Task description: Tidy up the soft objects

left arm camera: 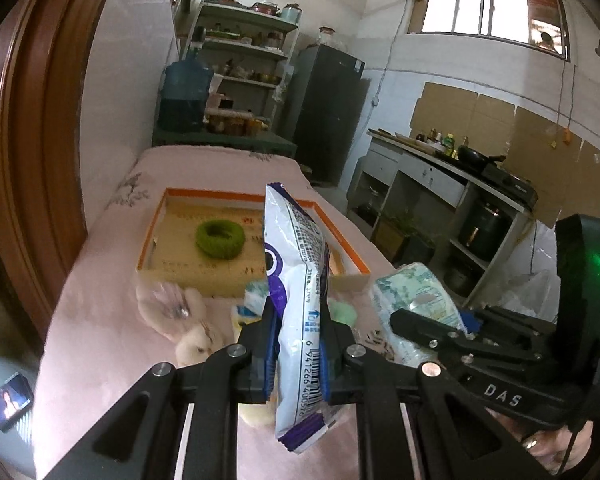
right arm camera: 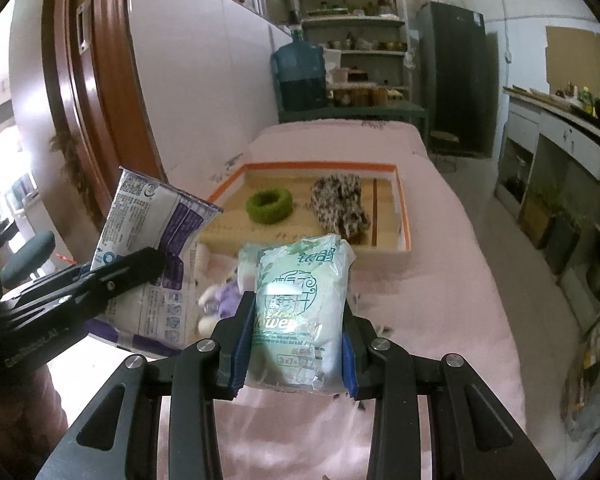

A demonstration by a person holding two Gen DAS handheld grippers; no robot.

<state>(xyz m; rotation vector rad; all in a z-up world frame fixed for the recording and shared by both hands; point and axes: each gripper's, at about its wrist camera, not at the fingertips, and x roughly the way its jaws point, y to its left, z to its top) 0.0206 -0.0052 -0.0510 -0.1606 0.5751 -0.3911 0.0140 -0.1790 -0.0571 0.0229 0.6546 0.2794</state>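
My left gripper (left arm camera: 299,320) is shut on a white and purple tissue pack (left arm camera: 296,280) and holds it upright above the pink table; the pack also shows in the right wrist view (right arm camera: 152,256). My right gripper (right arm camera: 298,328) is shut on a pale green tissue pack (right arm camera: 300,300), which also shows in the left wrist view (left arm camera: 416,304). Ahead lies an orange-rimmed shallow box (right arm camera: 404,216) holding a green ring-shaped scrunchie (right arm camera: 269,204) and a speckled brown cloth (right arm camera: 340,204). A soft plush toy (left arm camera: 188,328) lies on the table before the box.
The table has a pink cloth (right arm camera: 440,280). A wooden door frame (right arm camera: 96,92) stands left. Shelves (right arm camera: 352,40), a blue water bottle (right arm camera: 300,68) and a dark fridge (right arm camera: 452,72) stand behind. A kitchen counter (left arm camera: 460,176) runs along the right. Small soft items (left arm camera: 340,312) lie under the left gripper.
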